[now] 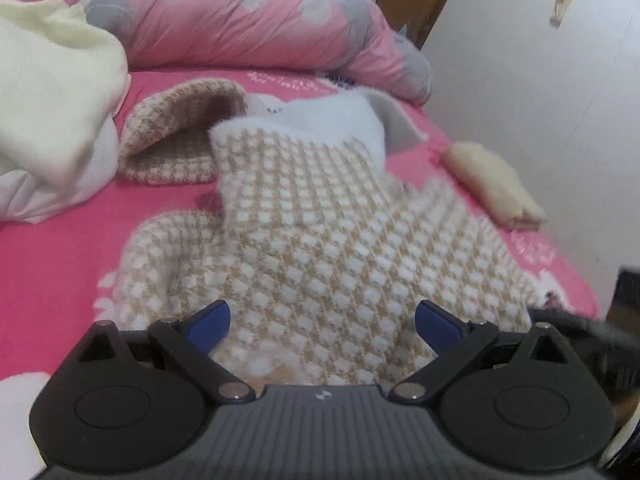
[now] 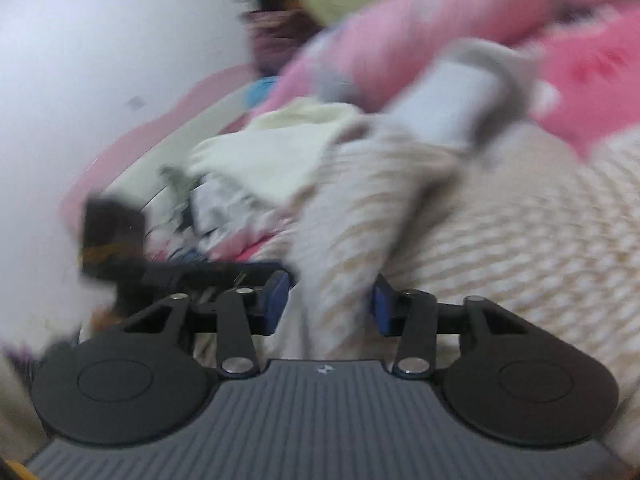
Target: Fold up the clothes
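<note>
A beige-and-white houndstooth sweater lies spread on the pink bed sheet. One sleeve is folded over its body, ending in a white cuff. My left gripper hovers low over the near hem, open wide; knit lies under the gap and its blue pads stand clear of it. The right wrist view is blurred. There my right gripper has its jaws apart around a raised ridge of the sweater that runs up toward the cuff. I see no pad pressing.
A rolled pink quilt lines the bed's far side. A cream garment pile sits left, and a small folded cream cloth lies by the white wall. The left tool's dark body shows left in the right wrist view.
</note>
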`<action>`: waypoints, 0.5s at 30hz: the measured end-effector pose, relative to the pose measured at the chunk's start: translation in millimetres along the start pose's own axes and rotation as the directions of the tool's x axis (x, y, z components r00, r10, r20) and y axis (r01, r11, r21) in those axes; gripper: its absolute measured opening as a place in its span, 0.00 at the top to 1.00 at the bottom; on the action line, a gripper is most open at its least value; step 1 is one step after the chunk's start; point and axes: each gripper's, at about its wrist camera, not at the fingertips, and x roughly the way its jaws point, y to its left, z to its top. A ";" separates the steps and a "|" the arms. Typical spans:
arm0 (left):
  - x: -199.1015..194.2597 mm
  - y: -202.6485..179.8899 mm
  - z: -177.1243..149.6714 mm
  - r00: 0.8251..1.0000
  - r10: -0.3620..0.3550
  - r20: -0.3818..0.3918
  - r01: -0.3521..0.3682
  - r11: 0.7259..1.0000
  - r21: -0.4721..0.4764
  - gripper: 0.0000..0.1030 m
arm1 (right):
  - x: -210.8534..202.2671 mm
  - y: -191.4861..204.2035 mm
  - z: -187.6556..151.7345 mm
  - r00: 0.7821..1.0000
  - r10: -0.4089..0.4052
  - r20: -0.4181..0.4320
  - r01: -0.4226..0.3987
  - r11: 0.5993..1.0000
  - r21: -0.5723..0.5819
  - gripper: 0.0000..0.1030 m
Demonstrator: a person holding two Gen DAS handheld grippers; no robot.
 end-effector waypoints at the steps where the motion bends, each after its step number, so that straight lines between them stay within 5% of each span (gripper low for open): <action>1: -4.2 4.8 -0.2 1.000 -0.013 0.009 0.013 1.000 -0.015 0.03 | 0.6 10.1 -4.4 1.000 0.006 -0.003 -0.006 0.999 -0.041 0.60; 8: -42.8 16.5 3.4 0.988 -0.127 0.088 0.130 0.991 -0.034 0.02 | 21.9 61.9 -12.5 0.997 0.034 -0.066 -0.048 0.971 -0.233 0.64; 12: -54.4 14.6 0.8 0.989 -0.105 0.108 0.108 0.994 -0.020 0.00 | 40.9 97.8 -17.9 0.993 -0.104 -0.055 0.070 0.898 -0.435 0.63; 15: -54.5 18.3 -3.9 0.991 -0.091 0.097 0.095 0.995 -0.039 0.00 | 34.7 101.8 -12.7 0.987 -0.160 0.008 0.148 0.892 -0.428 0.62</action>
